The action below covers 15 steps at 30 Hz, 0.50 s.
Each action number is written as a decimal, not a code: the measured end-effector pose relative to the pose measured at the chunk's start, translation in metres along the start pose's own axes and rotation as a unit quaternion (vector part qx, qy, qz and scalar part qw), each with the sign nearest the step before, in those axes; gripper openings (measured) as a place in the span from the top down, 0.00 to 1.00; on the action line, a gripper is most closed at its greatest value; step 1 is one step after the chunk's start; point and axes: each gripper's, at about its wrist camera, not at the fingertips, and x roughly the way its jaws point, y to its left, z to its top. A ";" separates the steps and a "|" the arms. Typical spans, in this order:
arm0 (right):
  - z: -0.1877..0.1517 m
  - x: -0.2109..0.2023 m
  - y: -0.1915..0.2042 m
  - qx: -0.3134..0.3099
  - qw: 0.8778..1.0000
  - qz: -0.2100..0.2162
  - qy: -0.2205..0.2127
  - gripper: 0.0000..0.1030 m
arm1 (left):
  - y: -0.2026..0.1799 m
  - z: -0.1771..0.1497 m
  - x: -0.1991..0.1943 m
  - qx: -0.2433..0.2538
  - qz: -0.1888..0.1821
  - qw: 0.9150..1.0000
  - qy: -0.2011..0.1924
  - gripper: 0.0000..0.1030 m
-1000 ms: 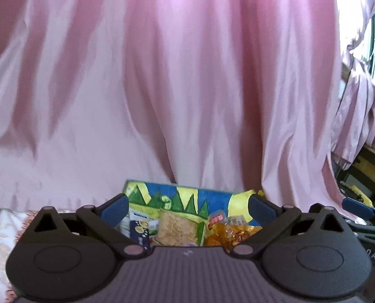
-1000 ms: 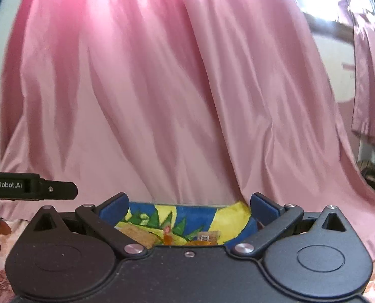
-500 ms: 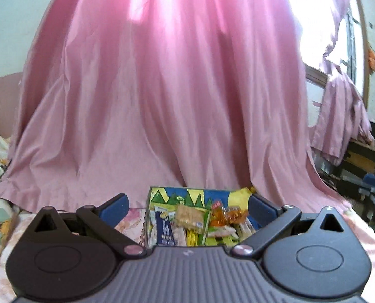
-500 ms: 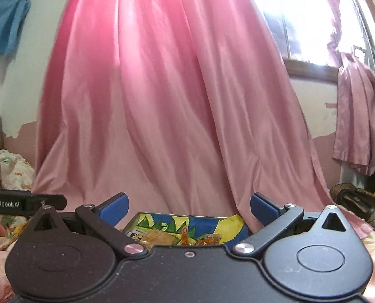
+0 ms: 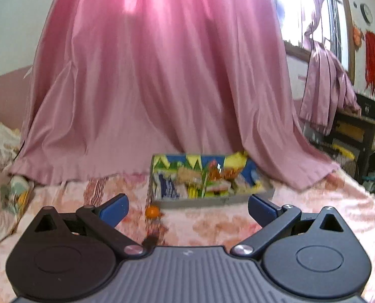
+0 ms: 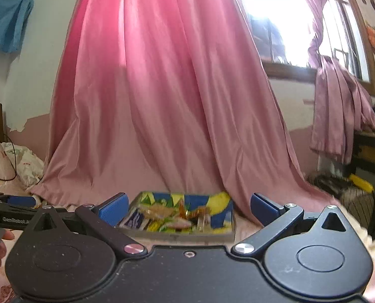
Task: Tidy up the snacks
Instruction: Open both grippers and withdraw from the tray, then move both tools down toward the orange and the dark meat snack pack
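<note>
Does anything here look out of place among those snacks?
Yes: one small orange piece lies alone on the floral bedding, just in front of the tray, while the other snacks are piled inside it. It is too blurred to tell what it is.

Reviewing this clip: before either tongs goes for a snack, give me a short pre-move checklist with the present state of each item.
1. Left tongs open and empty: ok, the blue fingers stand wide apart with nothing between them.
2. Right tongs open and empty: ok, same.
3. Snack tray in view of both cameras: ok, it sits on the floral bedding in front of the pink curtain.
4. Loose snack found: ok, a small orange piece lies on the bedding just in front of the tray's near left corner.
5. Snack types in the tray readable: cannot tell, the wrappers are blurred.
6. Tongs clear of each other: ok, the left tongs shows only at the right camera's left edge.
</note>
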 end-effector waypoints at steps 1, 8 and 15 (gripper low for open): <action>-0.004 -0.004 0.002 0.006 1.000 -0.002 0.008 0.01 | 0.001 -0.006 0.000 0.003 0.003 1.000 0.008 0.00; -0.031 -0.006 0.025 0.017 0.997 -0.006 0.073 0.01 | 0.011 -0.035 -0.002 -0.002 0.015 0.999 0.049 0.00; -0.054 -0.006 0.043 0.008 0.994 0.006 0.108 0.01 | 0.025 -0.058 -0.005 -0.013 0.032 0.997 0.068 0.00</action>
